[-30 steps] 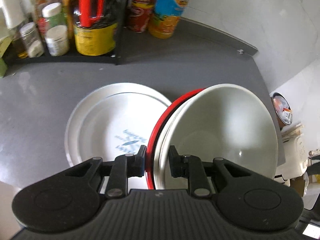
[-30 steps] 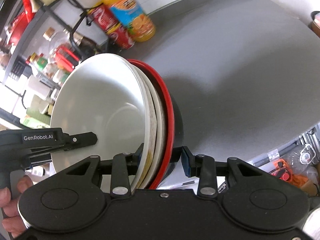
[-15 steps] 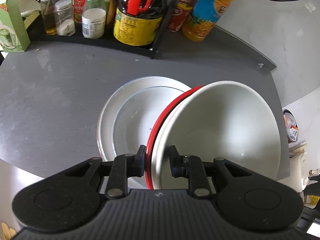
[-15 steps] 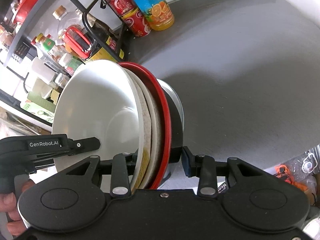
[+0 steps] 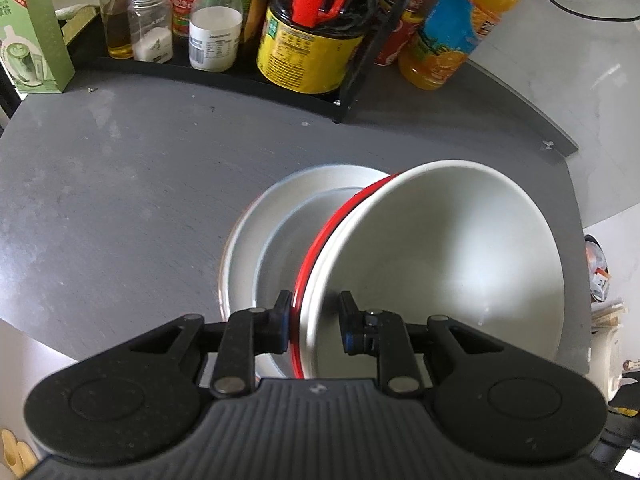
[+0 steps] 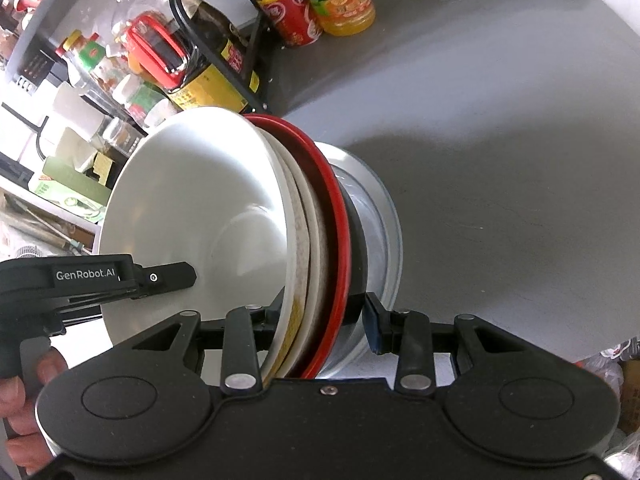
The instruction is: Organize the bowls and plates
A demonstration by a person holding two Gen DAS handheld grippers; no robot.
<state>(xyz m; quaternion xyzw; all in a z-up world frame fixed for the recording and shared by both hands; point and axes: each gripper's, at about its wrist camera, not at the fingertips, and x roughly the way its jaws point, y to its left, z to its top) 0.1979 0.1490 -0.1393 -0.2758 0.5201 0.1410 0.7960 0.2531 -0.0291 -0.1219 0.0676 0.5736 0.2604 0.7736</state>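
Observation:
A stack of bowls, white ones point(image 5: 440, 264) nested in a red-rimmed black bowl point(image 5: 320, 240), is held tilted over a white plate point(image 5: 256, 240) on the grey counter. My left gripper point(image 5: 314, 322) is shut on the stack's near rim. In the right wrist view my right gripper point(image 6: 324, 320) is shut on the same stack point(image 6: 208, 208), its jaws around the rims and the black bowl's wall point(image 6: 356, 240). The plate point(image 6: 388, 216) lies under the stack. The left gripper's fingers point(image 6: 168, 276) show at the left.
A black rack point(image 5: 352, 76) with jars, a dark sauce jug point(image 5: 312, 40), red cans and an orange drink bottle point(image 5: 452, 28) stands along the back of the grey counter point(image 5: 120, 184). A green box point(image 5: 36, 40) is at the far left. The counter edge drops off at right.
Both grippers have carried the tilted bowl stack down and closer over the white plate. The rack now looks nearer. The grips are unchanged.

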